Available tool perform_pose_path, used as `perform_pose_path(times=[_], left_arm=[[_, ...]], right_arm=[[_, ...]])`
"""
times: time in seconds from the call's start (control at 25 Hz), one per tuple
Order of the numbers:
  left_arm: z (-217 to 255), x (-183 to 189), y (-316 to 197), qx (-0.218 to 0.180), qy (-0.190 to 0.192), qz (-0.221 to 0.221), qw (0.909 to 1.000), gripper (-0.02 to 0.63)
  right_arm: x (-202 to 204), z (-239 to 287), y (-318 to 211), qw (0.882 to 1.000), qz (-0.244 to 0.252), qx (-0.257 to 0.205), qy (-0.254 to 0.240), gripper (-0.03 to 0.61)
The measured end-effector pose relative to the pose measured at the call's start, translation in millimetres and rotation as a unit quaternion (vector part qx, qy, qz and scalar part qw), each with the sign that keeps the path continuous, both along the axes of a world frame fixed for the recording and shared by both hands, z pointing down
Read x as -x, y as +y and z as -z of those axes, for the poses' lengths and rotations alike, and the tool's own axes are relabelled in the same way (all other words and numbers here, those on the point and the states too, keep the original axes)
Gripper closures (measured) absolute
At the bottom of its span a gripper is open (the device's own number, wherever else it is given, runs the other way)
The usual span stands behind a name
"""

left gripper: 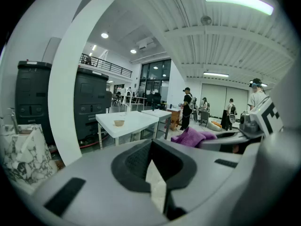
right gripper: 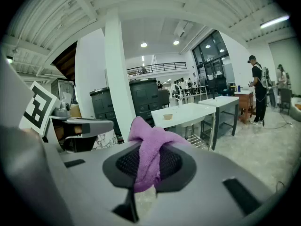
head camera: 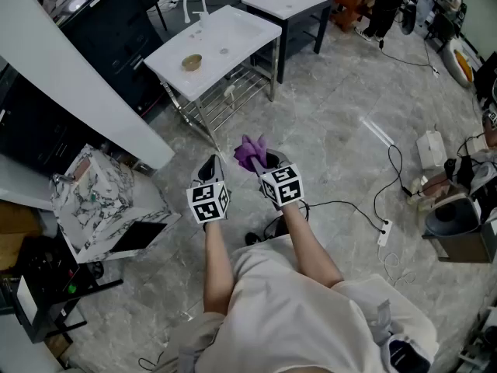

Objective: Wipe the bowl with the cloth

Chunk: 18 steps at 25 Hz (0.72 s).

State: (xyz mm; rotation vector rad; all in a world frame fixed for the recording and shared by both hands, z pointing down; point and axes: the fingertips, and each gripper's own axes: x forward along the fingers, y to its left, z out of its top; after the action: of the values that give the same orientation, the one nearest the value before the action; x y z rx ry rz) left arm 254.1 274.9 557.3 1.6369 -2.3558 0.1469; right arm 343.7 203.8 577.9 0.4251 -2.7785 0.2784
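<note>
The bowl (head camera: 192, 62) stands upright on the white bench (head camera: 233, 29), well apart from both claws. In the head view it is small and tan, and nothing else lies close to it. The claws are side by side over the grey floor (head camera: 342, 107) in front of the person. The purple cloth (head camera: 251, 152) rises in a bunch from the right claw (head camera: 268, 162). I think they are kept together like this because the person has not yet reached the bench, so the wiping has not begun.

In the left gripper view, the left claw (left gripper: 150, 147) has its two jaws pressed together with nothing between them. It points toward the bench (left gripper: 134, 119), where the bowl (left gripper: 119, 123) looks shallow and round. Whether it holds anything inside I cannot see. This claw probably waits free to steady the bowl later, and for that it would have to open.

In the right gripper view, the right claw (right gripper: 146, 173) is clamped on the cloth (right gripper: 149, 147). The cloth is pinched in a fold, so a soft tuft stands out ahead of the jaws, which seems a good way to present it for wiping. The bowl (right gripper: 168, 117) is far behind it on the bench (right gripper: 190, 113).
</note>
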Motion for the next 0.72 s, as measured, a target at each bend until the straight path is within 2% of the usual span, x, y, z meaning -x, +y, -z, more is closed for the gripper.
perform_pose_path(times=[0.12, 0.4, 0.72], left_arm=[[-2.0, 2.6, 3.8, 0.006, -0.008, -0.003, 0.9999, 0.609], [-10.5, 20.3, 10.4, 0.014, 0.005, 0.006, 0.9999, 0.609], [-10.8, 71.0, -24.4, 0.012, 0.011, 0.013, 0.9998, 0.609]], right_arm=[[3.7, -0.4, 0.1, 1.000, -0.003, -0.001, -0.002, 0.525], [18.4, 3.5, -7.8, 1.000, -0.008, -0.005, -0.003, 0.525], [72.6, 4.5, -43.6, 1.000, 0.010, -0.001, -0.014, 0.525]])
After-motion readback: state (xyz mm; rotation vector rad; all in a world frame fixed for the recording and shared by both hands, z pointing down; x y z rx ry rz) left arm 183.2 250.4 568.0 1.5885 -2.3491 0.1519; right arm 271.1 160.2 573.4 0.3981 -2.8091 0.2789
